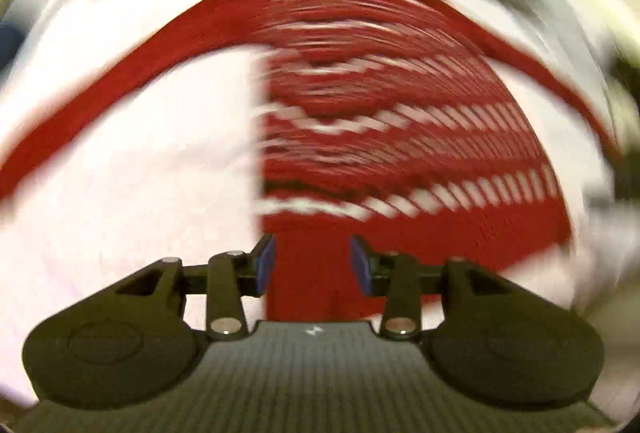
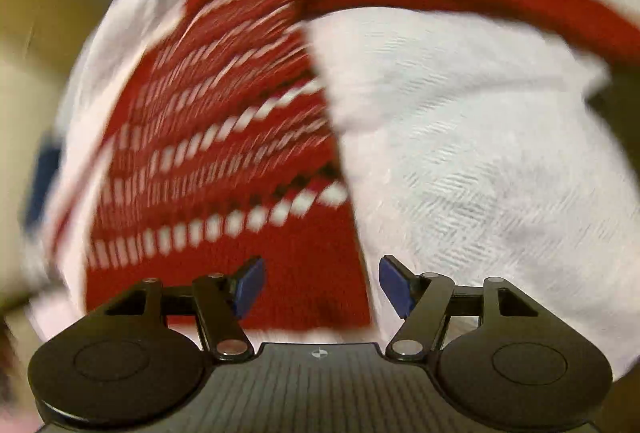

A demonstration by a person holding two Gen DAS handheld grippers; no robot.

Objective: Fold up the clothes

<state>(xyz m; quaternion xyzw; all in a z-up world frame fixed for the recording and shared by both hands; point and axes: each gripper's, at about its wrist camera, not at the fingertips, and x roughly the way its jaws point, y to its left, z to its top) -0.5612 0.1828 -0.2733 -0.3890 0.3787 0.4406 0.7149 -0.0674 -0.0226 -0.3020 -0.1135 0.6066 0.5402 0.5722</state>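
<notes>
The white cloth [image 2: 480,153] is left bare beside the red patterned garment [image 2: 224,161]; no obstacle is seen on either.

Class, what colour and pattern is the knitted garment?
Red garment with rows of white marks; clearest in the right wrist view.

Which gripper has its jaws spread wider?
The right gripper: its blue pads stand further apart than those of the left gripper. Neither holds the red patterned garment.
</notes>
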